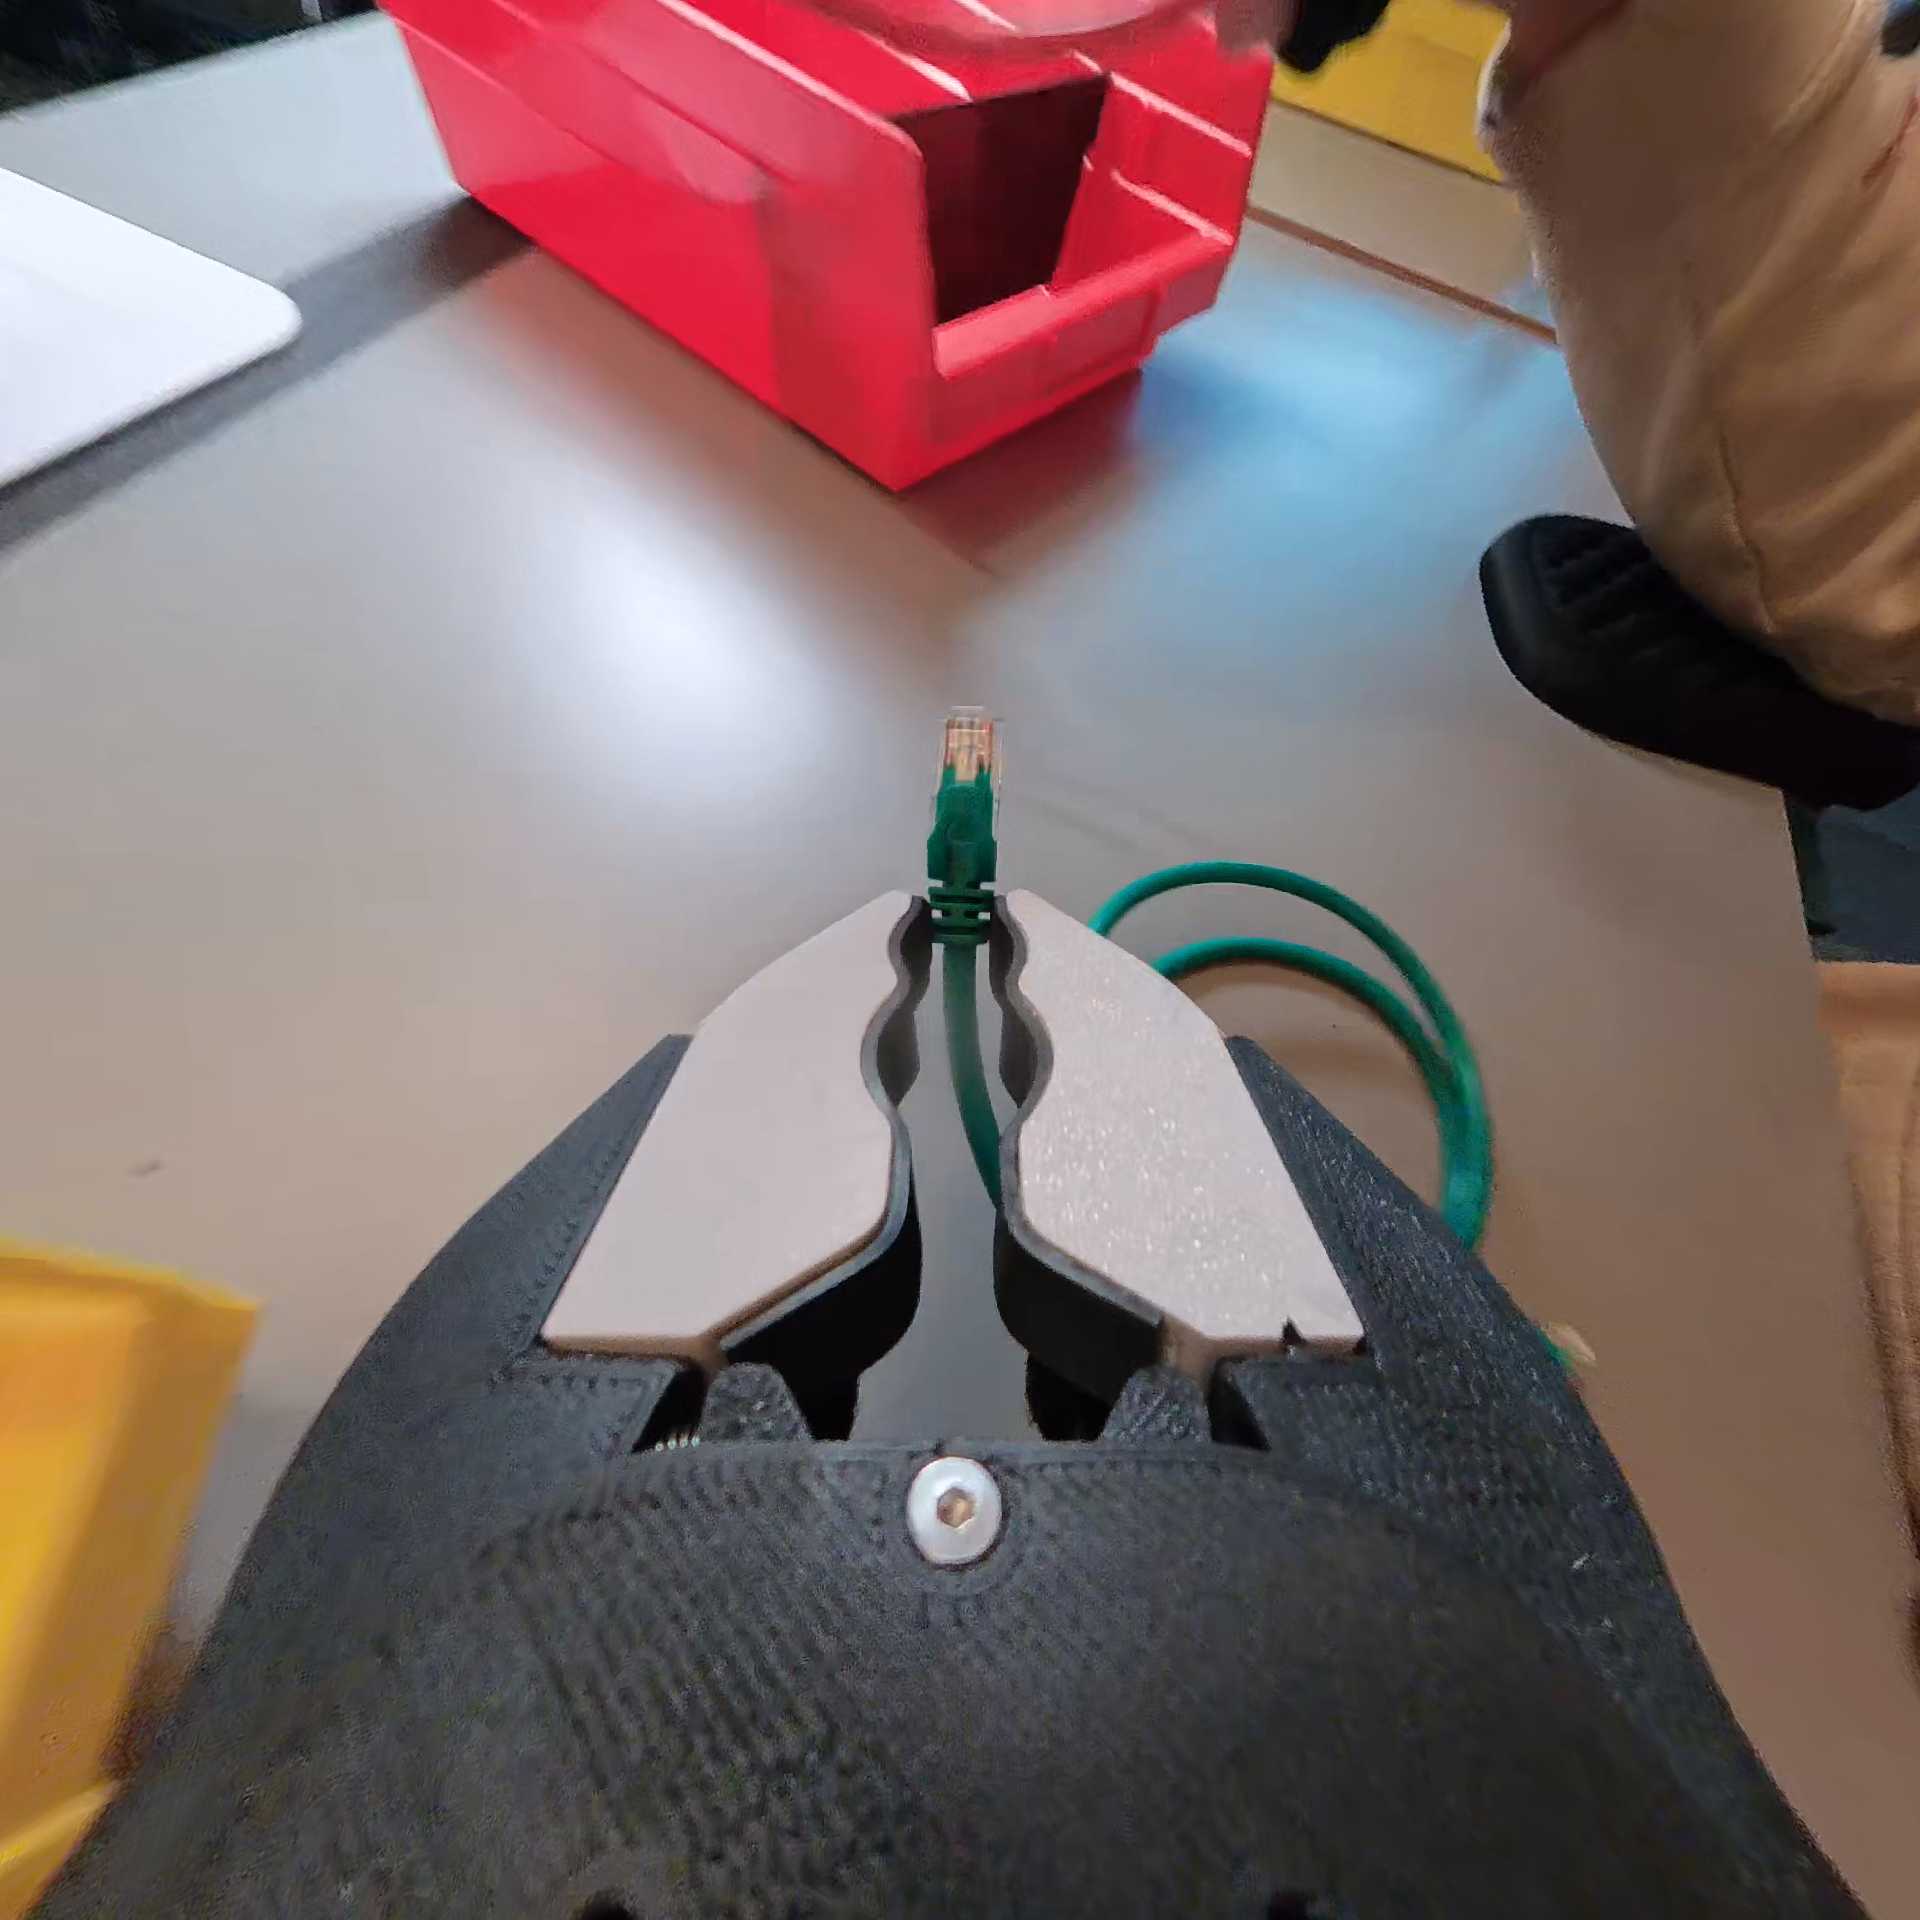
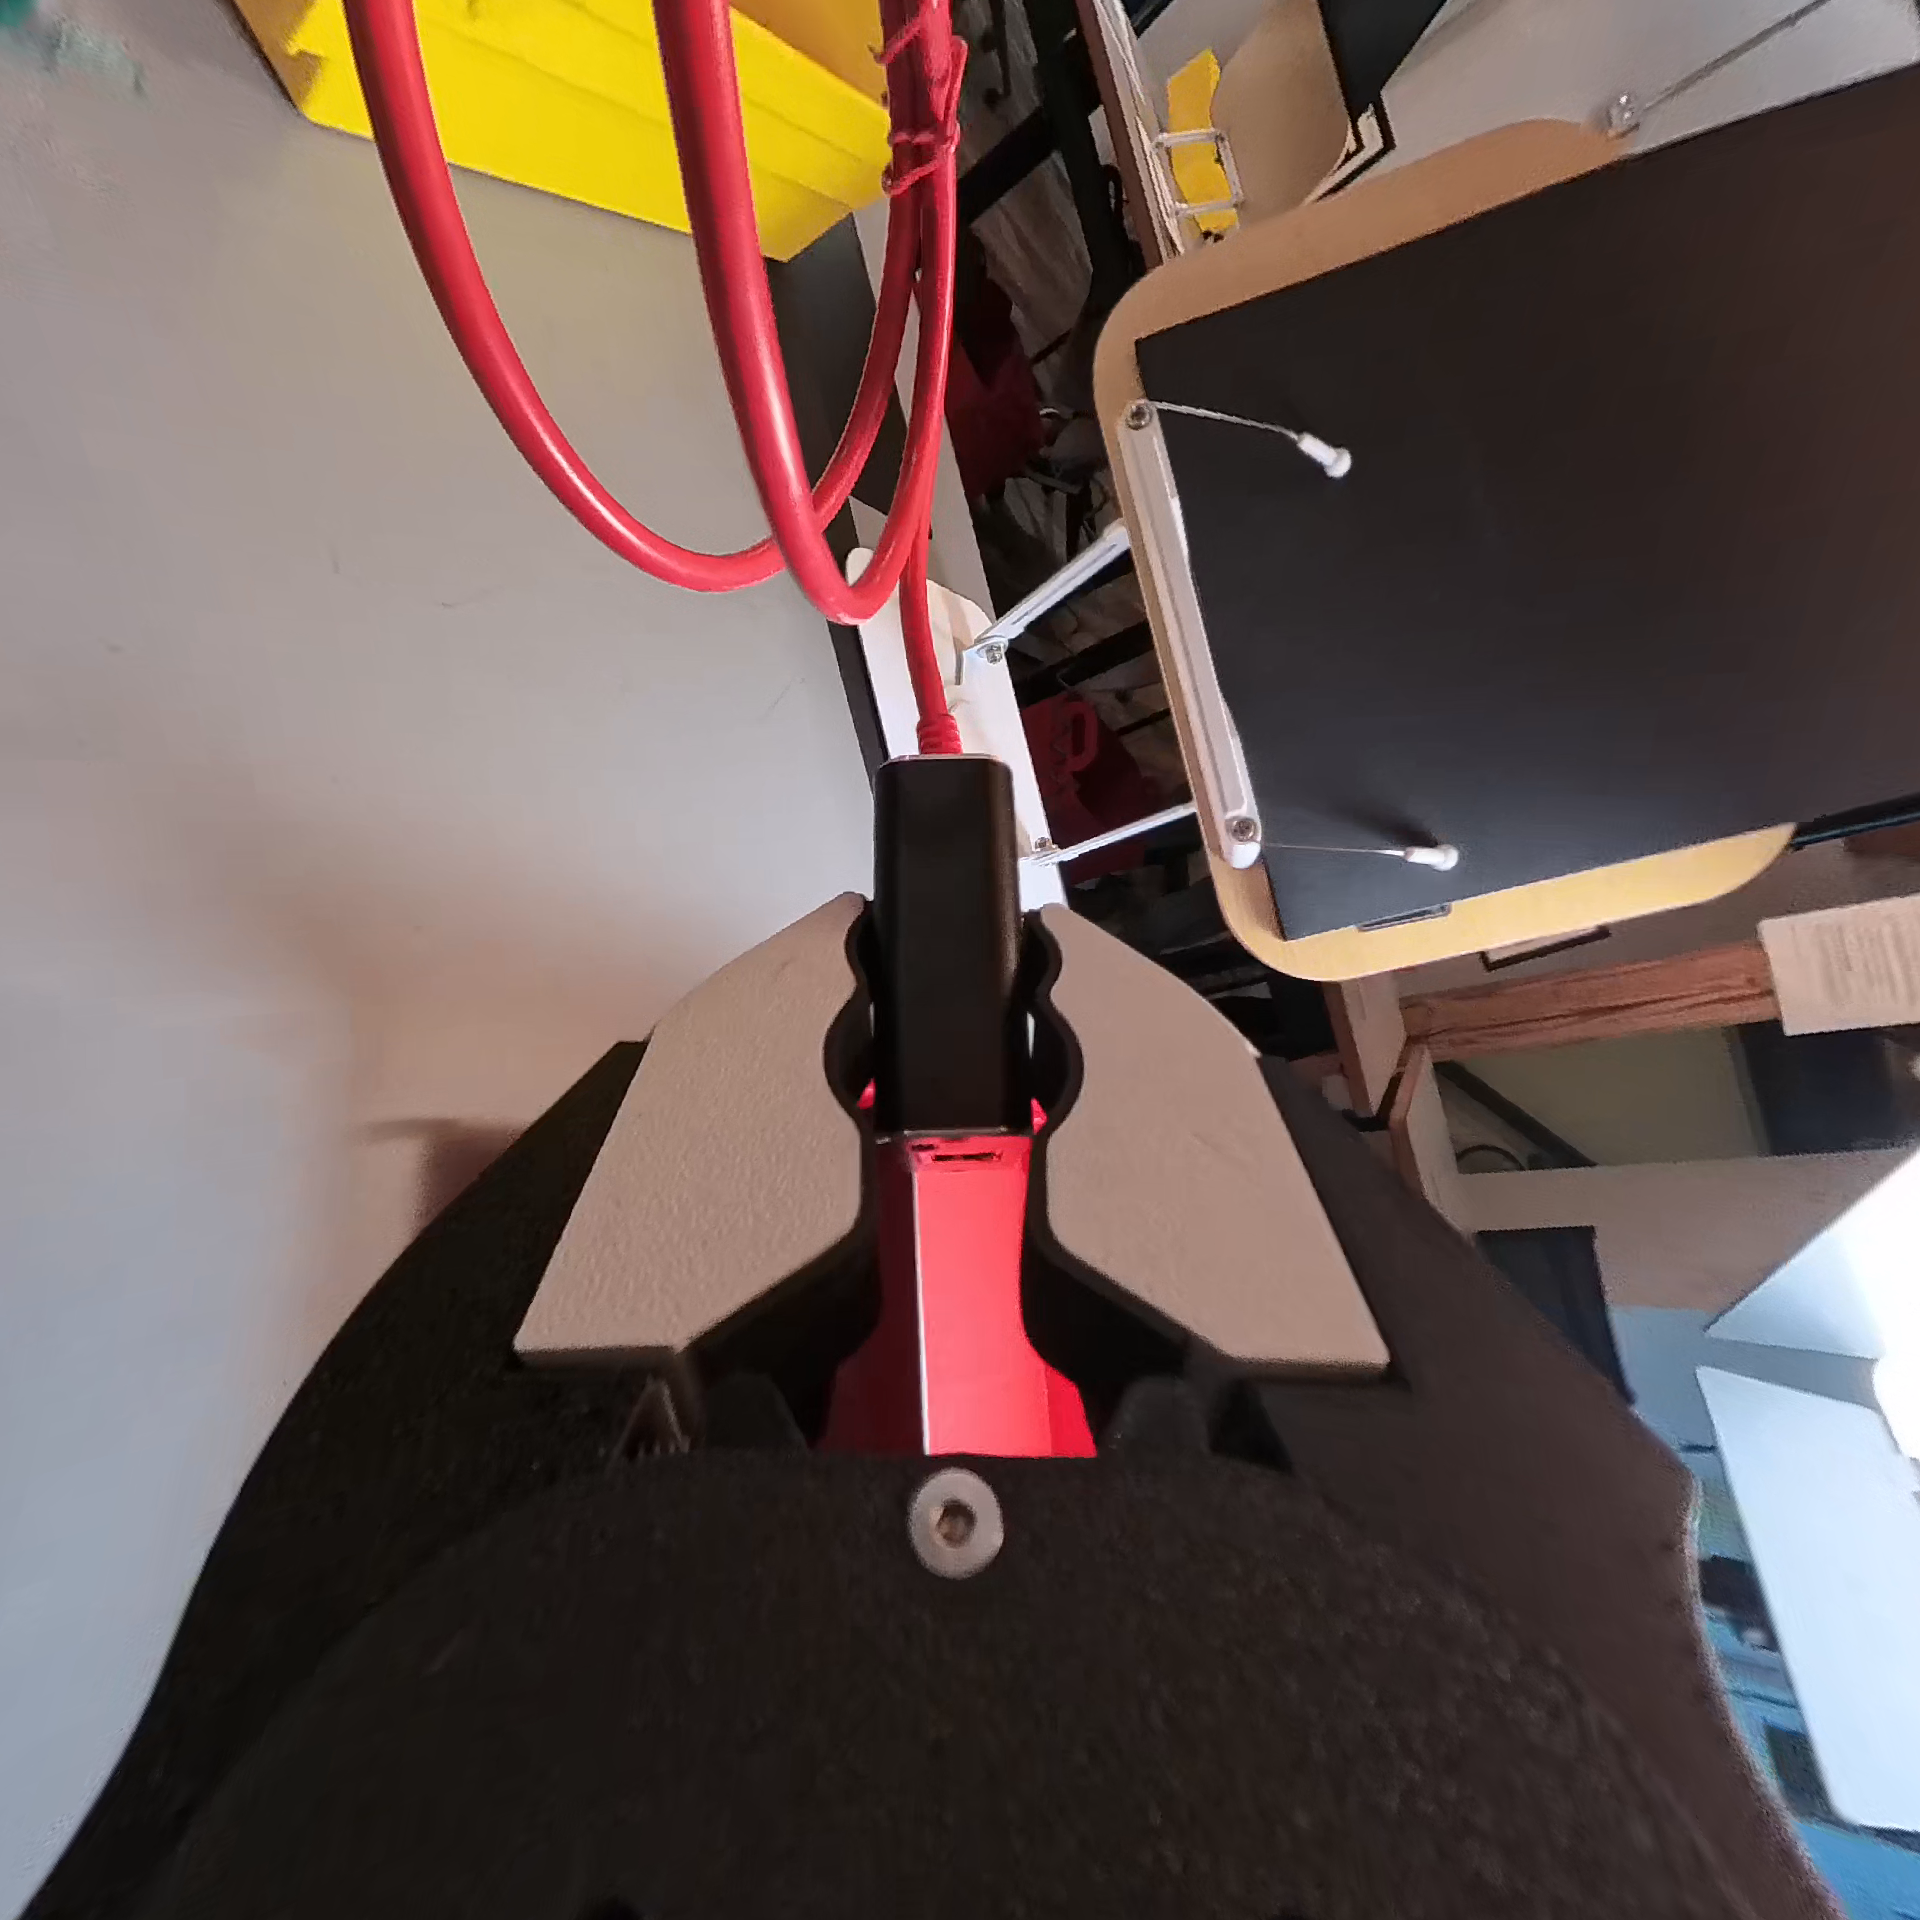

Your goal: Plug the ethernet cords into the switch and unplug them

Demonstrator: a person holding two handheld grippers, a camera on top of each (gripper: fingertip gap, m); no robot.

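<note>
In the left wrist view my left gripper (image 1: pixel 961 920) is shut on a green ethernet cord (image 1: pixel 1449 1049) just behind its plug (image 1: pixel 966 800). The clear plug tip points forward over the grey table (image 1: pixel 520 779), and the cord loops away to the right. In the right wrist view my right gripper (image 2: pixel 945 925) is shut on a small black switch (image 2: pixel 943 935), held on end and tilted. A red ethernet cord (image 2: pixel 727 312) is plugged into the switch's far end and loops upward. A red part shows behind the switch between the fingers.
A red storage bin (image 1: pixel 831 208) stands ahead on the table, its open front facing right. A white flat object (image 1: pixel 104 322) lies at the left, a yellow bin (image 1: pixel 73 1455) at the near left. A person's beige sleeve (image 1: pixel 1745 364) is at right. A yellow bin (image 2: pixel 582 114) and black board (image 2: pixel 1507 520) show in the right wrist view. The gap from one gripper's tips to the other's is roughly 20 cm.
</note>
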